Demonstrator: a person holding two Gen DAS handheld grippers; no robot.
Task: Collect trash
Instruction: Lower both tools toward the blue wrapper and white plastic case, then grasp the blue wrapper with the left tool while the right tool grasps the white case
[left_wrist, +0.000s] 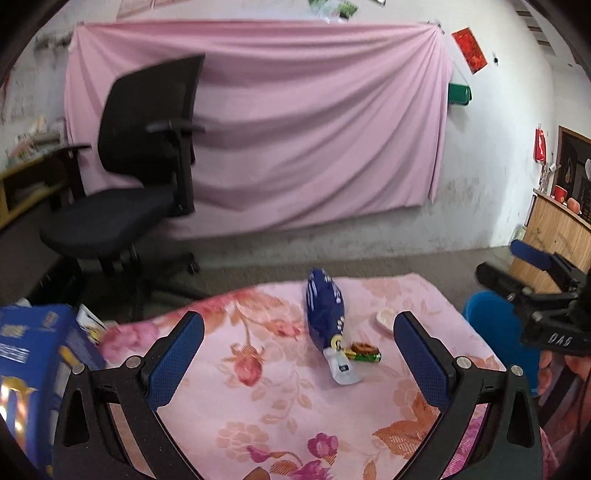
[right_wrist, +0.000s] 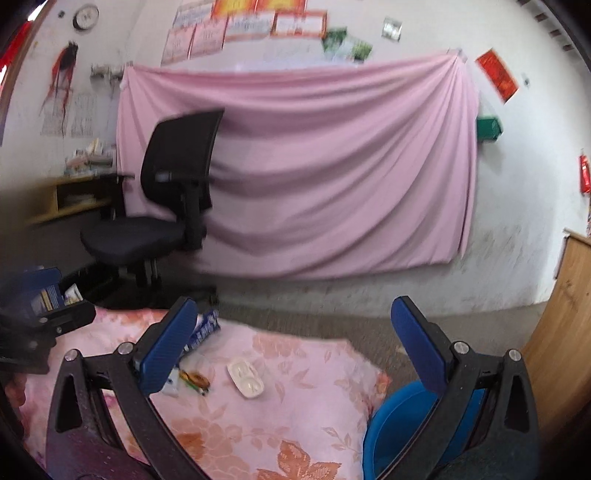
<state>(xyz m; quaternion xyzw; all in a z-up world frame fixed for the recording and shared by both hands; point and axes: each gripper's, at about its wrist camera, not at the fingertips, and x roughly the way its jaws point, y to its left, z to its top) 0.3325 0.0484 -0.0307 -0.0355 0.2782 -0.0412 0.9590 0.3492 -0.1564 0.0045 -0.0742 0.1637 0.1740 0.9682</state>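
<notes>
On a table under a pink flowered cloth (left_wrist: 258, 406) lie a blue snack bag (left_wrist: 324, 308), a green battery (left_wrist: 364, 356) with a small brown wrapper, a clear tag, and a white plastic blister tray (left_wrist: 385, 319). My left gripper (left_wrist: 297, 354) is open and empty, above the cloth, short of the bag. My right gripper (right_wrist: 295, 347) is open and empty, hovering over the table's right part; the white tray (right_wrist: 246, 378) and battery (right_wrist: 195, 380) lie between its fingers in view. A blue bin (right_wrist: 399, 424) stands at the table's right edge.
A black office chair (left_wrist: 136, 177) stands beyond the table's far left. A blue carton (left_wrist: 33, 369) sits at the table's left. A wooden cabinet (right_wrist: 565, 332) stands to the right. A pink sheet (left_wrist: 258, 122) hangs on the back wall.
</notes>
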